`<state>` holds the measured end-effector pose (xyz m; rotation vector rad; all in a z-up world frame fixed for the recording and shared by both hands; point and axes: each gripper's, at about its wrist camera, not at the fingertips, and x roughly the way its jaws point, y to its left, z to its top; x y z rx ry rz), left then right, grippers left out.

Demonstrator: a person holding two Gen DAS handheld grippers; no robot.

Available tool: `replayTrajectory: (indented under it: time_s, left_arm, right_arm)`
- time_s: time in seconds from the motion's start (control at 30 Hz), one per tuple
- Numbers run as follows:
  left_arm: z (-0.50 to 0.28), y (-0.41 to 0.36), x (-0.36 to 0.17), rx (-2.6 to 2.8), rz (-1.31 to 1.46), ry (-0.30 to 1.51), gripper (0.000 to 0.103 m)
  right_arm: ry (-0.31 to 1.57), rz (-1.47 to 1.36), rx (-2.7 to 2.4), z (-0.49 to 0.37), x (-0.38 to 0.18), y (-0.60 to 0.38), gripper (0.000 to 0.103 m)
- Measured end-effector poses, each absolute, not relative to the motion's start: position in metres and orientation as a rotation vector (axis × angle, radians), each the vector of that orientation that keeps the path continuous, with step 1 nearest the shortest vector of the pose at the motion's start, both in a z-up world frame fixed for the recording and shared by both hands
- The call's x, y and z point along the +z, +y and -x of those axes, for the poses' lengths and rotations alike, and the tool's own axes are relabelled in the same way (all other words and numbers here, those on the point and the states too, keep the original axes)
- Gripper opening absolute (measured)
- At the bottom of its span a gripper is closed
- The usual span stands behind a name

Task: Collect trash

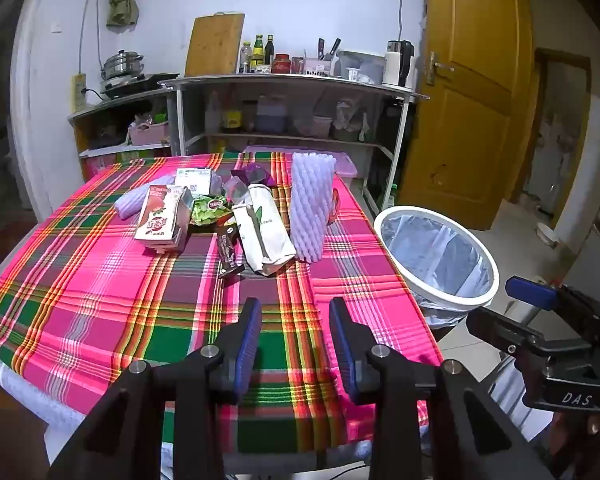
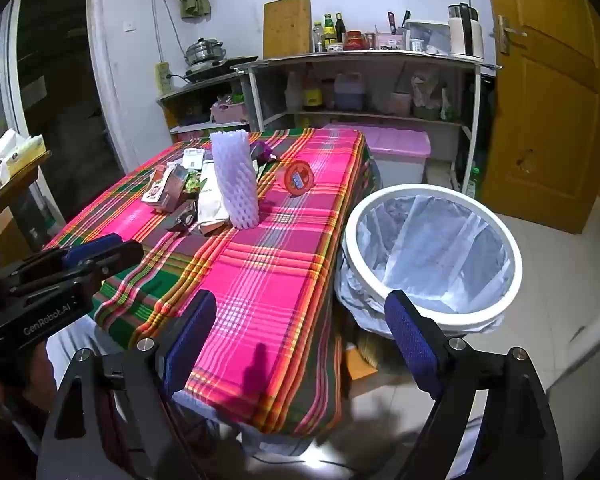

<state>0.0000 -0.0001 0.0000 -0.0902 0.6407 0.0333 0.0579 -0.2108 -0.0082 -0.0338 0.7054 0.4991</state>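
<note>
Trash lies in a pile at the far middle of the plaid table: a red juice carton, a white paper bag, a dark wrapper, a green wrapper and an upright white foam net sleeve. A red round lid lies right of the sleeve. A white-rimmed bin with a clear liner stands beside the table's right edge. My left gripper is open and empty above the near table. My right gripper is open and empty, between table edge and bin.
A steel shelf unit with bottles, a kettle and a cutting board stands behind the table. A pink-lidded box sits on the floor behind the table. A yellow door is at the right. Tiled floor surrounds the bin.
</note>
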Motion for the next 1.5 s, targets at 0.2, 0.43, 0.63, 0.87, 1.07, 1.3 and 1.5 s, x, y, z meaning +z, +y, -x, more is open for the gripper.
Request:
replayTrajectory:
  time_s: [0.2,0.43,0.63,0.87,1.07,1.3,1.5]
  left_arm:
    - [0.0001,-0.0003,0.0002,0.032,0.093,0.641,0.035]
    - [0.0006,-0.001,0.0003,0.031,0.093,0.64,0.035]
    - [0.0026,0.002,0.0021,0.033,0.092,0.639,0.035]
    - [0.0026,0.0023,0.0023,0.032,0.092,0.639,0.035]
    - [0.0027,0.0022,0.0023,0.033,0.091,0.639,0.035]
    - [0.0026,0.0022,0.0022,0.033,0.091,0.638,0.035]
    - [0.0028,0.0023,0.0023,0.033,0.091,0.638,0.035]
  right_arm:
    - [0.708,0.036,0.5,-0.0577,-0.0089,-0.2089,0.087]
    - [0.713,0.038,0.501,-0.055,-0.01,-0.2054,0.087]
    - [0.712,0.036,0.501,-0.0554,-0.0098,-0.2057,0.087]
    - [0.713,0.036,0.502,-0.0554,-0.0095,-0.206,0.087]
    - [0.714,0.037,0.505,-0.0552,-0.01,-0.2053,0.087]
    - [0.712,0.036,0.505,-0.0547,-0.0102,-0.2051,0.087]
    - [0.711,0.036,0.506,-0.0546,-0.0098,-0.2054,0.087]
